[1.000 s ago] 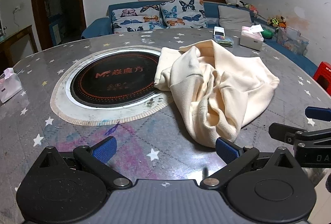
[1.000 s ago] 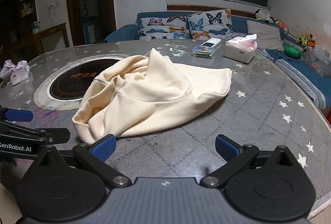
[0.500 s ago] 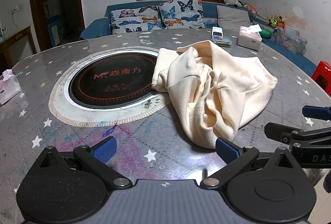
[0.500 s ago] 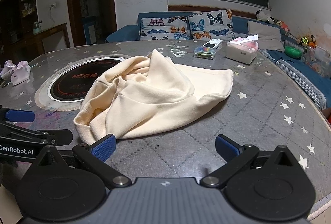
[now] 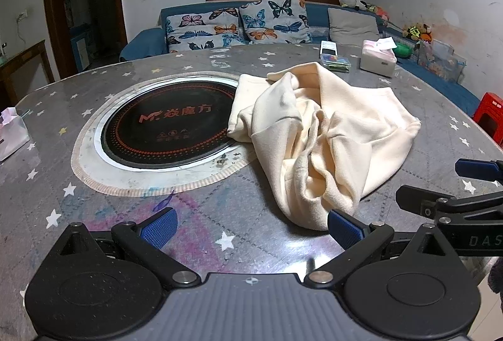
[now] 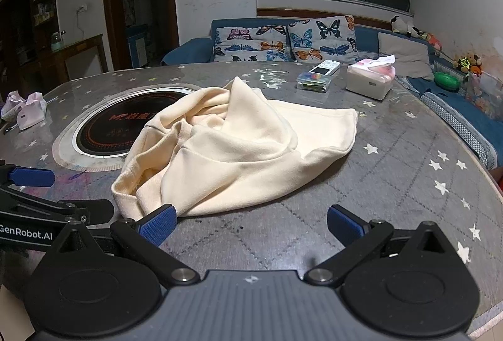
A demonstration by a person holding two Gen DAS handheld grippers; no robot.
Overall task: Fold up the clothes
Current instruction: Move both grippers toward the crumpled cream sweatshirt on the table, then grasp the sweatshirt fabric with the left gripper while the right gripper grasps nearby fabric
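Left wrist: left gripper point(image 5: 251, 227) jaws wide, empty; right gripper point(image 6: 250, 223) likewise.

Garment point(image 5: 317, 133) crumpled mid-table point(image 5: 94, 215), left edge overlapping round cooktop point(image 5: 163, 127). Behind garment: remote point(image 6: 325, 68) on small box point(image 6: 312, 81), tissue box point(image 6: 371, 78) just right of those. Paper packet point(image 5: 11, 133) far left. Sofa point(image 6: 195, 48) with butterfly cushions point(image 6: 283, 40) behind table.
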